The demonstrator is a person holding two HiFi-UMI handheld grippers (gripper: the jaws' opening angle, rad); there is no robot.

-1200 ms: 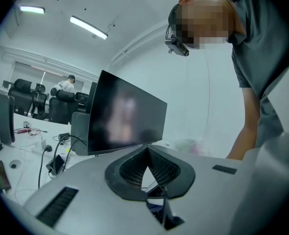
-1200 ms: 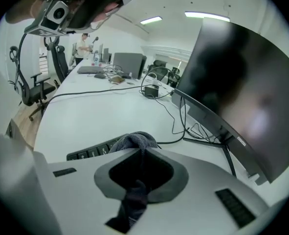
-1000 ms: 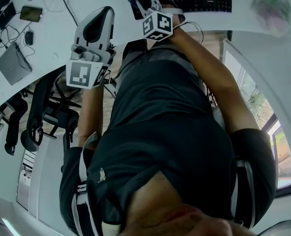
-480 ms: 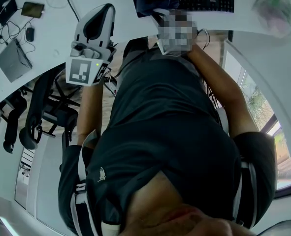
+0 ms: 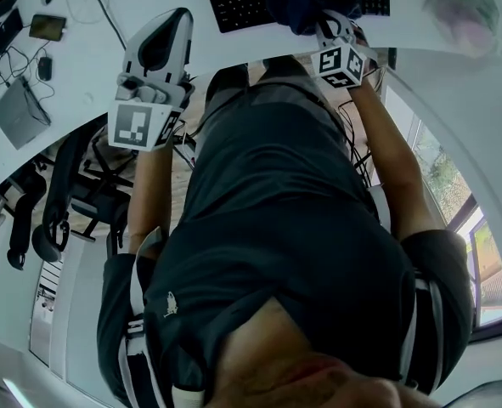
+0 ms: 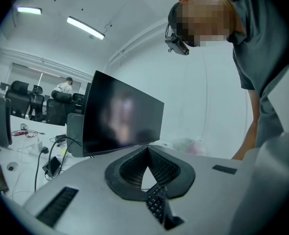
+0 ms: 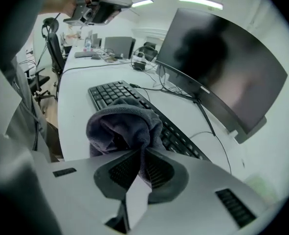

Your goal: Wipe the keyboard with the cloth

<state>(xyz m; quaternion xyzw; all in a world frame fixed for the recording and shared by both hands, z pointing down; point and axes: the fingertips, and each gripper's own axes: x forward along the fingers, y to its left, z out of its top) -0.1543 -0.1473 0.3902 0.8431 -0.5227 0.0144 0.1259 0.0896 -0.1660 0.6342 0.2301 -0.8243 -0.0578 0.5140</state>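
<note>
Desk mid-frame: right gripper fingers clamped on cloth over keyboard; shallow pinch may slip. Left gripper fingers together.

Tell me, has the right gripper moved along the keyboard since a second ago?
Yes. In the head view the right gripper, shut on the cloth, has slid rightward along the keyboard, from its left end to about its middle.

Head view looks steeply down the torso; left gripper view faces the monitor level; right gripper view sits close over the keyboard, seen in all three.
</note>
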